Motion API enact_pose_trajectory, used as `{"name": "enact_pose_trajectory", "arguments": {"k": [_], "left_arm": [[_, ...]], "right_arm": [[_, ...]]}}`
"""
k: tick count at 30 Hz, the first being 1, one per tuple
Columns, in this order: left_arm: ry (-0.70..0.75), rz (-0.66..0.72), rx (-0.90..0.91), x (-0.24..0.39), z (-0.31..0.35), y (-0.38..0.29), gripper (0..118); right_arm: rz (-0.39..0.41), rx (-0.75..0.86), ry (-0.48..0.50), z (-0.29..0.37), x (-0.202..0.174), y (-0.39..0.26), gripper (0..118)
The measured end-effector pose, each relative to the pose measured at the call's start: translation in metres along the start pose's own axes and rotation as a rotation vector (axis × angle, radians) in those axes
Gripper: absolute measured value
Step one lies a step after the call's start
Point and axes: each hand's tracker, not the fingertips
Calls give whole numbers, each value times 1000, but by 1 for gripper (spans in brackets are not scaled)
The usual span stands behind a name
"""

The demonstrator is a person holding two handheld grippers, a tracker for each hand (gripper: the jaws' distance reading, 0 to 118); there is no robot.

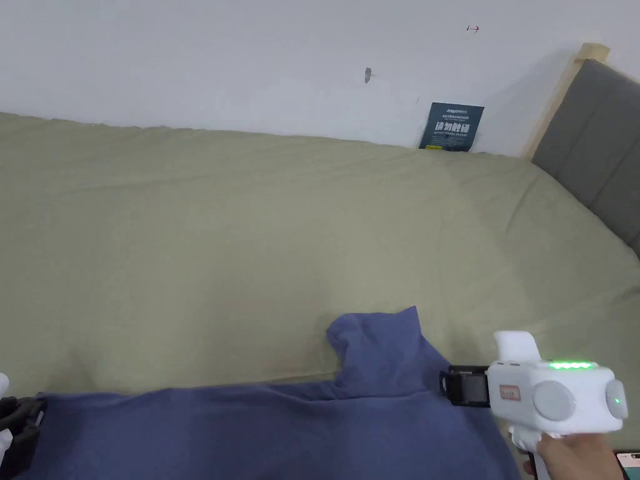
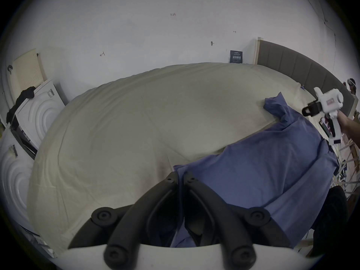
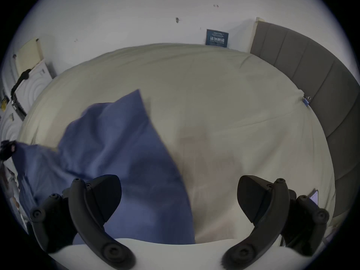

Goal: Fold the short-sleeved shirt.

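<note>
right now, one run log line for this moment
shirt: flat on bed, unfolded | left gripper: shut on shirt | right gripper: open

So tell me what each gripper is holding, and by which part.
The left gripper is shut on the blue cotton short-sleeved shirt, pinching its edge. The right gripper is open and holds nothing.

The bed sheet (image 1: 250, 237) lies bare from nine through twelve to two o'clock in the head view, wide room for either gripper. The blue shirt (image 1: 281, 431) covers the near edge at six o'clock, one sleeve (image 1: 381, 350) poking up toward twelve. The grey headboard (image 1: 594, 150) closes off three o'clock, the white wall (image 1: 250, 56) twelve, with a dark sign (image 1: 451, 127) leaning against it.
</note>
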Motion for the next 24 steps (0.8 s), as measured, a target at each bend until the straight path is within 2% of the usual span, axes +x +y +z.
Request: {"name": "enact_pose_trajectory", "arguments": {"k": [3, 4, 6, 7, 8, 9, 11, 12, 15, 18, 24], "left_arm": [[7, 11, -12, -6, -4, -1, 0], [8, 16, -16, -7, -5, -1, 0], [14, 20, -23, -8, -6, -1, 0], [19, 20, -28, -10, -9, -2, 0], [24, 23, -33, -10, -10, -2, 0], [21, 27, -35, -11, -12, -1, 0], [6, 45, -35, -16, -18, 0, 0], [5, 46, -36, -17, -18, 2, 0], [21, 32, -27, -23, -8, 3, 0], [13, 81, 36, -34, 33, -2, 0], [6, 86, 92, -22, 134, -52, 0]], "right_arm": [[-3, -40, -10, -21, -11, 3, 118], [14, -104, -14, -25, -16, 2, 112], [53, -131, 30, -26, -29, -1, 74], [38, -78, 6, -15, -36, -3, 55], [17, -69, 68, -8, -39, -3, 20], [-10, -81, 163, -4, -42, -4, 4], [87, -41, 100, 12, -54, -6, 4], [112, -30, 105, 19, -54, -4, 4], [92, 66, 109, 60, -46, 1, 4], [78, 159, 164, 122, -28, -8, 4], [93, 240, 201, 233, -15, -93, 4]]}}
